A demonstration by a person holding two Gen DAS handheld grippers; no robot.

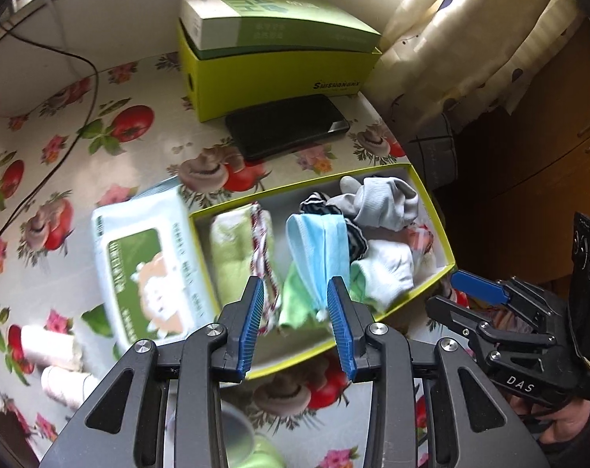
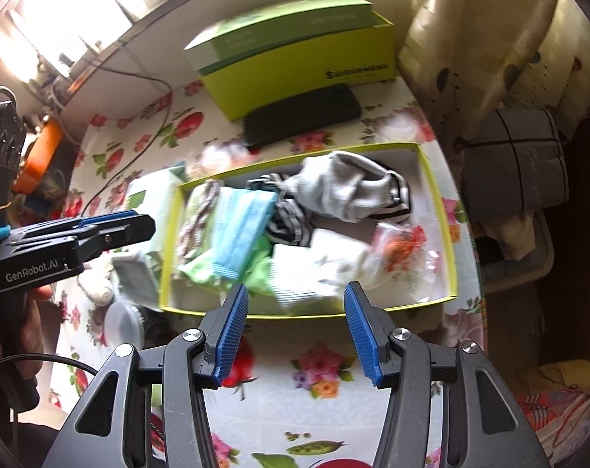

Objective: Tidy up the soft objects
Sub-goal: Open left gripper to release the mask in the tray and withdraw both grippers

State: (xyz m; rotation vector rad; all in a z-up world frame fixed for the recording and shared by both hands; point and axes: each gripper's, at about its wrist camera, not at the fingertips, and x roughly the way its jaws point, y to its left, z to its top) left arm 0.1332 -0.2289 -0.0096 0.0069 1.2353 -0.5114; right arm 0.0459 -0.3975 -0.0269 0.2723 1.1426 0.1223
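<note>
A shallow yellow-green box (image 1: 431, 191) (image 2: 449, 234) lies on the flowered table and holds soft items: a blue face mask (image 1: 318, 245) (image 2: 244, 226), a green cloth (image 1: 232, 257) (image 2: 201, 269), white socks (image 1: 388, 269) (image 2: 314, 269), a grey sock (image 1: 388, 199) (image 2: 341, 187) and a striped cloth (image 2: 287, 222). My left gripper (image 1: 295, 292) is open and empty over the box's near edge, by the mask. My right gripper (image 2: 295, 300) is open and empty just in front of the box. Each gripper also shows in the other view, my right one (image 1: 478, 288) and my left one (image 2: 111, 226).
A wet-wipes pack (image 1: 146, 265) lies left of the box. A black phone (image 1: 287, 124) (image 2: 302, 117) and stacked green boxes (image 1: 275, 50) (image 2: 295, 50) stand behind. Paper rolls (image 1: 57, 351), a cable (image 1: 61, 148) and a cup (image 1: 236, 436) are near. Curtain (image 1: 470, 39) hangs right.
</note>
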